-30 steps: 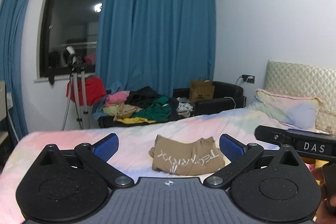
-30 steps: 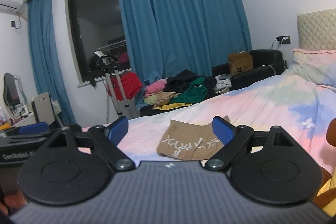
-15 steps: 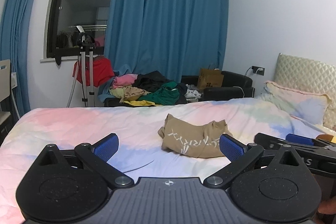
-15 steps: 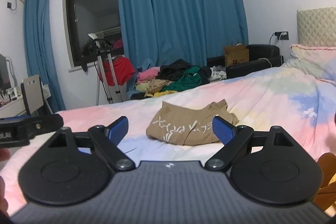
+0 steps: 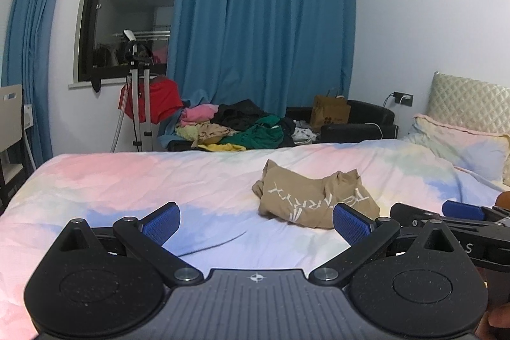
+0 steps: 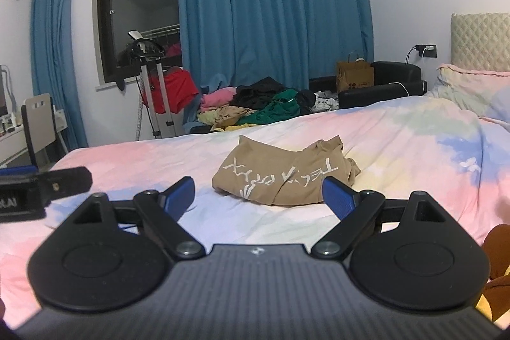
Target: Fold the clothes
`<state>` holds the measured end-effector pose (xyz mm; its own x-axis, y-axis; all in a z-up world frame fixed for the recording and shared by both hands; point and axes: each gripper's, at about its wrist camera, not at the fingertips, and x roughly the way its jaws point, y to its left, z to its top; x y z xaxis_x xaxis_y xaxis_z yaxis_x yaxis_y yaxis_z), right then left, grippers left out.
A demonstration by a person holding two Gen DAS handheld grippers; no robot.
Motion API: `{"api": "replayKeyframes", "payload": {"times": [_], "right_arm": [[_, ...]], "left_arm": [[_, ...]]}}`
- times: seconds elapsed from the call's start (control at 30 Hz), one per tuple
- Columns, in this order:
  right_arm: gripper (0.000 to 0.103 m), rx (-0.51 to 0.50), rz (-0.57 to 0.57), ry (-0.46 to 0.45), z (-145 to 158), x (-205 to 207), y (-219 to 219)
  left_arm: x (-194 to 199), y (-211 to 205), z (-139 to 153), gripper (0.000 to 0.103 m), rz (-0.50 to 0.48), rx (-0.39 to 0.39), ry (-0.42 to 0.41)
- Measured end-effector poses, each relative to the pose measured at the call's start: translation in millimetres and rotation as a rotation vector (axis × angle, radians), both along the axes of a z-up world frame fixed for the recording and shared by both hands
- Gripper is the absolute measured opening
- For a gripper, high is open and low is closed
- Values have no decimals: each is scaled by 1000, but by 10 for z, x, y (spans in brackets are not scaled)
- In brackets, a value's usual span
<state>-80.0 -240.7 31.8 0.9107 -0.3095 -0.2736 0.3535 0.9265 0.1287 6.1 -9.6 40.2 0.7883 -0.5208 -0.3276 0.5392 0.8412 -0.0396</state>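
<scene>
- Bed (image 5: 134, 180), pastel tie-dye sheet, fills the foreground; bare apart from one garment.
- Heap of mixed clothes (image 6: 255, 107) on a dark sofa beyond the far edge of the bed, loose and tangled. Judged as folding left to do, if it belongs to the task.
- Tan T-shirt (image 6: 283, 177) with white lettering lies mid-bed in a rough, lumpy bundle, edges uneven. This fits either a garment dropped for folding or a loose fold just finished; cannot settle which.
- Pillow (image 5: 462, 145) at the headboard side, well apart from the shirt.
- Left tongs (image 5: 255, 222) spread wide, holding nothing, short of the shirt.
- Right tongs (image 6: 258, 193) likewise spread and empty, shirt between the tips in view.
- Nothing stands between tongs and shirt.
</scene>
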Motion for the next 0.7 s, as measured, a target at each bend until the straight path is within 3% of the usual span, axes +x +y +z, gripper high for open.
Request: {"api": "replayKeyframes", "payload": {"times": [0.7], "right_arm": [[89,10,-13,20,-33,20,-56]], "left_arm": [[-59,-135,-85,103,-5,34,5]]}}
